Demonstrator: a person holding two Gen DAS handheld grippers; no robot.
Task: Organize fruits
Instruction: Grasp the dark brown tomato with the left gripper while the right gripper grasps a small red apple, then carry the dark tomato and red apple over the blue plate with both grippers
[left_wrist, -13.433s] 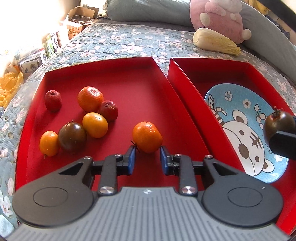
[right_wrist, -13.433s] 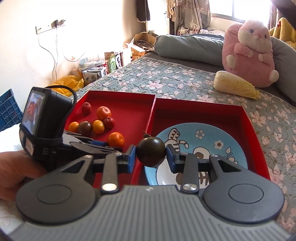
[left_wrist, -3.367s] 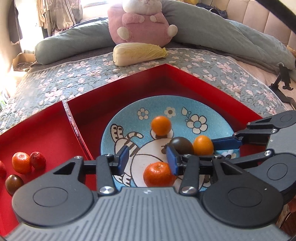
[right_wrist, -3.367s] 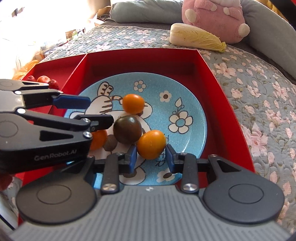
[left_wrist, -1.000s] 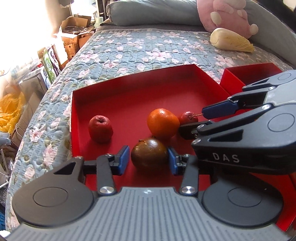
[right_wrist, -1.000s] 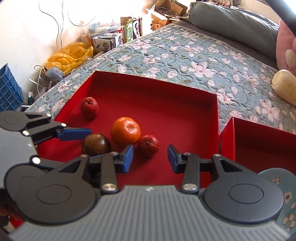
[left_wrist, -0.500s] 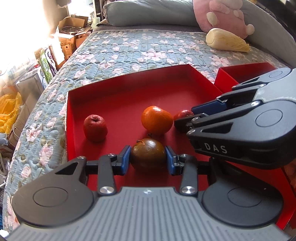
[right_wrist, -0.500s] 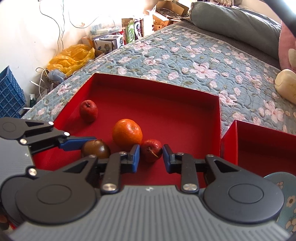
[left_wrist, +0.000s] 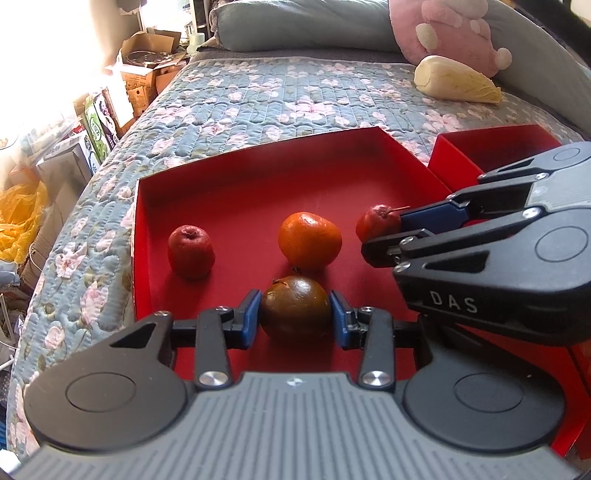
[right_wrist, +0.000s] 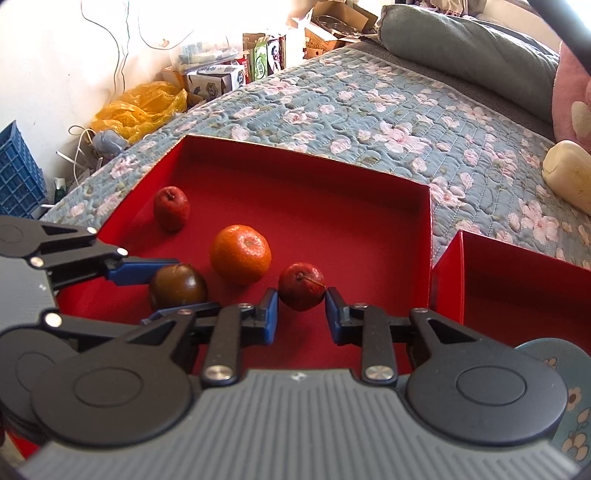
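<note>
Half a second ago both pairs of pads stood a little wider; now each has closed onto its fruit. At lower centre of its view, the left gripper (left_wrist: 295, 317) pinches the dark brown fruit (left_wrist: 295, 312) with both pads touching. The right gripper (right_wrist: 301, 312) clamps the small red fruit (right_wrist: 302, 286), perhaps just lifted. Both sit in the red tray (left_wrist: 258, 184), near the orange (left_wrist: 309, 240) and red apple (left_wrist: 191, 251), on the floral quilt (left_wrist: 277, 96); boxes (right_wrist: 236, 77) crowd the upper left.
</note>
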